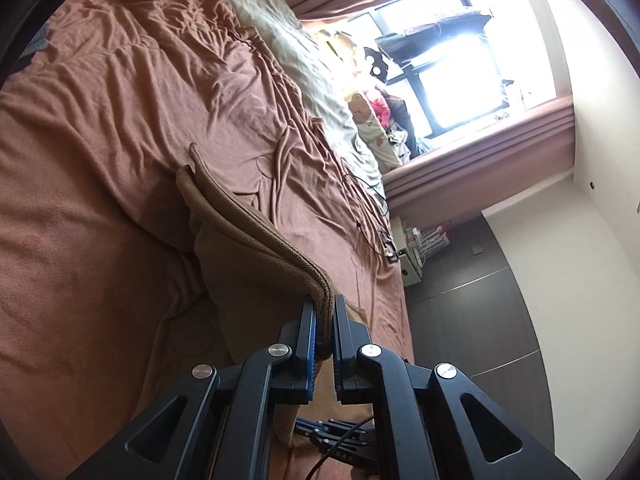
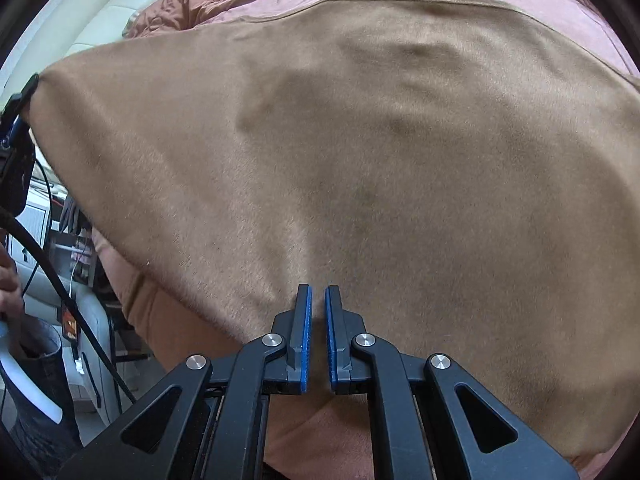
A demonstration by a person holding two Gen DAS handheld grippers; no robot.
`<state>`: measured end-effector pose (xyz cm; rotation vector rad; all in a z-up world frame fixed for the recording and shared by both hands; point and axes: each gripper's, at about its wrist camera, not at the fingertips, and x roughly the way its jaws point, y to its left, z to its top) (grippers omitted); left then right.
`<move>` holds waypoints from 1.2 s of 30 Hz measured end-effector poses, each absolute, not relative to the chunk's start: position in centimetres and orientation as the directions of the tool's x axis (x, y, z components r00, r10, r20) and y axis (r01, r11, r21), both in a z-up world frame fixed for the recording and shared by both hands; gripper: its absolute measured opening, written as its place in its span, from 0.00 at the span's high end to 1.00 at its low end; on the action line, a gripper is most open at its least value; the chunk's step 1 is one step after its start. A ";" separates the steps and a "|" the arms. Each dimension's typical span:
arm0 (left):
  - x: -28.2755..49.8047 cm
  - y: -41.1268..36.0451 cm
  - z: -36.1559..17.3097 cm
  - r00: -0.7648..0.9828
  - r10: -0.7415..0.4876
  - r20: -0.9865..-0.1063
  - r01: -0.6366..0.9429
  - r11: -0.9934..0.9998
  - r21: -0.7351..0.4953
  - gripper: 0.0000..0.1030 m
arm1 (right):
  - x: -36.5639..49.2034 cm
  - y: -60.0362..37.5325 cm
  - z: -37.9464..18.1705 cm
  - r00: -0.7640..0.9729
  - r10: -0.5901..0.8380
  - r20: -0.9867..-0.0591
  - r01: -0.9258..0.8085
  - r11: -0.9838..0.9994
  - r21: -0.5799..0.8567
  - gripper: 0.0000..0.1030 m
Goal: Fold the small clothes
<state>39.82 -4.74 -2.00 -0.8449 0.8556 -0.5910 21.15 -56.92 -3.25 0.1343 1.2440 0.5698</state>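
While a rumpled rust-pink bedspread (image 1: 120,140) covers the whole bed, a tan garment (image 2: 360,160) is held up over it, stretched between the two grippers. From the right wrist view the soft brown cloth fills nearly the whole picture as one broad sheet, its hemmed top edge running across near the upper rim, with the pink spread showing beyond it. From the left wrist view the same garment (image 1: 256,248) appears edge-on, a doubled fold rising from the bed toward the claw. Along the far side of the bed lies a pale cream blanket (image 1: 304,60), and past it a bright window (image 1: 448,52) with pink curtains.

The left gripper (image 1: 325,312) is closed narrowly on the folded edge of the garment, several layers pinched between its blue pads. The right gripper (image 2: 318,300) has its jaws drawn narrow with the cloth's lower edge running into the slim gap between them; it appears to be pinching the fabric. At the left rim of the right wrist view the other gripper holds the garment's corner.
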 end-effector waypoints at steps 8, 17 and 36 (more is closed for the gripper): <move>39.9 -8.3 -0.4 0.494 -0.773 -0.398 0.167 0.534 -0.829 0.94 | 20.8 -57.6 -3.3 0.176 0.471 -0.865 -0.378 0.843 0.382 0.97; 39.8 -13.7 1.2 0.423 -0.814 -0.398 0.242 0.525 -0.816 0.94 | 19.9 -64.1 0.0 0.294 0.540 -0.789 -0.347 0.829 0.438 0.96; 37.8 -27.1 0.6 0.225 -0.847 -0.482 0.378 0.532 -0.758 0.94 | 12.0 -72.9 0.5 0.471 0.486 -0.736 -0.196 0.872 0.450 0.49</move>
